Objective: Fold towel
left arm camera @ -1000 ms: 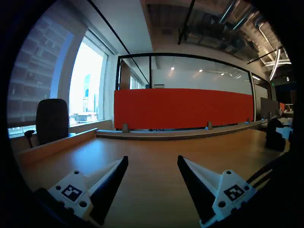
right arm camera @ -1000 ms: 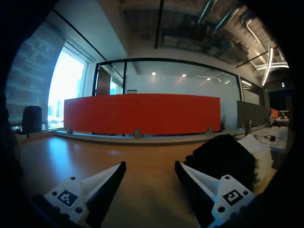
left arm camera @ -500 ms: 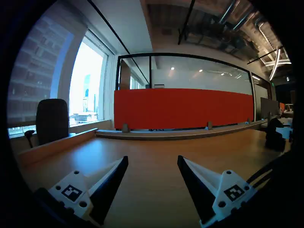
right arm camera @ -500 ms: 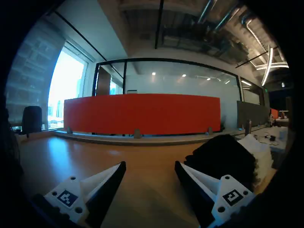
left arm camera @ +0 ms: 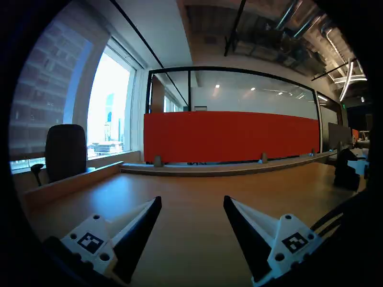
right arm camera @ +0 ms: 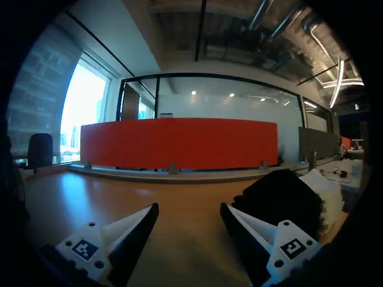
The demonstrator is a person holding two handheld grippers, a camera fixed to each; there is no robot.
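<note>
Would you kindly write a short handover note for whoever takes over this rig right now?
Left gripper: open, empty, above the bare wooden desk.
Right gripper: open, empty; the pile of dark and white towels sits on the desk just beyond its right finger.
Done: nothing grasped, folding not begun.
Left: pick a towel from the pile, spread it on the desk, fold it.

Spread gripper (right arm camera: 189, 206) beside stacked towels (right arm camera: 287, 198)

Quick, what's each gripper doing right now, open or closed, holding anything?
Left gripper: open, fingers apart, holding nothing.
Right gripper: open, holding nothing; the towel stack lies ahead, off to one side.
</note>
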